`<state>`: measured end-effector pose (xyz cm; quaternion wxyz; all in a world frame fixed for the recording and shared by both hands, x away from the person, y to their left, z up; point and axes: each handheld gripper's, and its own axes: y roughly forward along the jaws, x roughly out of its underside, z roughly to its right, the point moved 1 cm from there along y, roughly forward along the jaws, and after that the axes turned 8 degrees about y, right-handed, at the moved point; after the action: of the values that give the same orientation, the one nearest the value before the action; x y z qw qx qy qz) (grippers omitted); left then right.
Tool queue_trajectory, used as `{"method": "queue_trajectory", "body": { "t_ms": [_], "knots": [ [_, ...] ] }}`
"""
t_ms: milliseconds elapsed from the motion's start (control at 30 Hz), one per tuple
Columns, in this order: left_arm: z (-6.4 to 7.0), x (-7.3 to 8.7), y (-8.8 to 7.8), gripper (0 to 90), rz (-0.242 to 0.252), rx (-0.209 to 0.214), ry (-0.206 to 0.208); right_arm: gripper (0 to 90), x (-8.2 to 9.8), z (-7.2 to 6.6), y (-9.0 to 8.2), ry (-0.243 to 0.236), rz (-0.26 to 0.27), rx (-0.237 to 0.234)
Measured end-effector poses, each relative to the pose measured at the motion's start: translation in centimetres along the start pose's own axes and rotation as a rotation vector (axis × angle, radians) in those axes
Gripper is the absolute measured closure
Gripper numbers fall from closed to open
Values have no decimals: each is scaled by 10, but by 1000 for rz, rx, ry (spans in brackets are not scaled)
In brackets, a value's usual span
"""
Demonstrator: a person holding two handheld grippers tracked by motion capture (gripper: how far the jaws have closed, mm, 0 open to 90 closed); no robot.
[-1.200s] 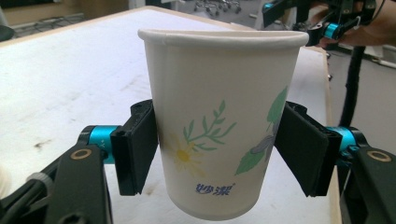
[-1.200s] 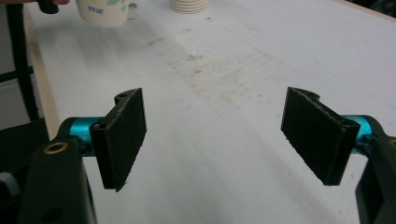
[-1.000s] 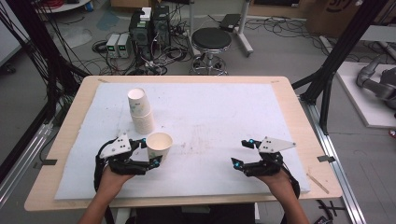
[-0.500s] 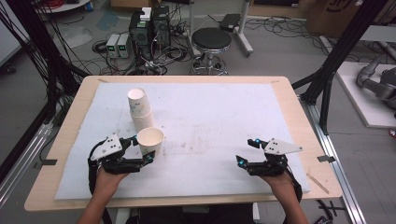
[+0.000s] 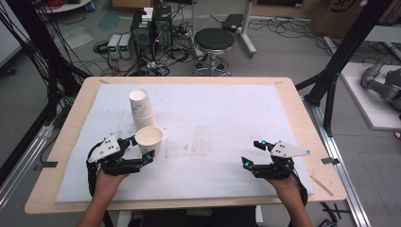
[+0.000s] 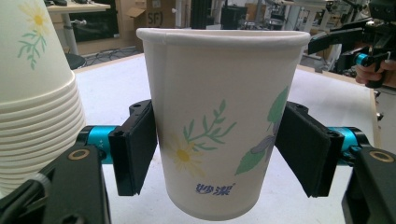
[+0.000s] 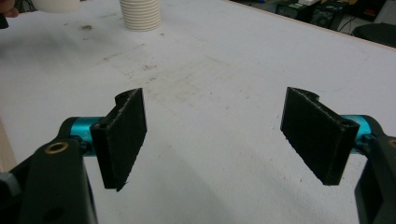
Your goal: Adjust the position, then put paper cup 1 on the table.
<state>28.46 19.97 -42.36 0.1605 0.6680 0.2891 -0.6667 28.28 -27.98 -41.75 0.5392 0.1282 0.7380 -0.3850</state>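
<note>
A paper cup (image 5: 149, 137) printed with flowers stands upright between the jaws of my left gripper (image 5: 144, 150) at the front left of the table. In the left gripper view both black pads (image 6: 135, 149) press on the sides of the cup (image 6: 219, 93), and its base looks slightly off the mat. A stack of upside-down paper cups (image 5: 141, 109) stands just behind it, close on the left in the left gripper view (image 6: 32, 93). At the front right, my right gripper (image 5: 251, 152) is open over the mat, nothing between its pads (image 7: 123, 135).
A white mat (image 5: 213, 109) with faint stains covers most of the wooden table (image 5: 302, 123). A stool (image 5: 213, 42), computer boxes and cables sit on the floor beyond the far edge. Black frame posts stand at both sides.
My left gripper has shifted a little to the left with the cup in it, nearer the stack. The right gripper has edged slightly to the right, still open.
</note>
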Motion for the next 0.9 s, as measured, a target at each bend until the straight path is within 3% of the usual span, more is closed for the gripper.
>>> {"method": "queue_trajectory", "body": {
  "t_ms": [333, 667, 900],
  "knots": [
    [-7, 2, -10, 310, 11, -31, -9, 233, 0, 0, 1, -3, -2, 0],
    [-28, 11, -40, 310, 20, -160, -37, 236, 1, 0, -1, -3, -2, 3],
    [-39, 17, -51, 310, 11, -214, -52, 236, 2, 1, -3, -2, -5, 8]
  ]
}}
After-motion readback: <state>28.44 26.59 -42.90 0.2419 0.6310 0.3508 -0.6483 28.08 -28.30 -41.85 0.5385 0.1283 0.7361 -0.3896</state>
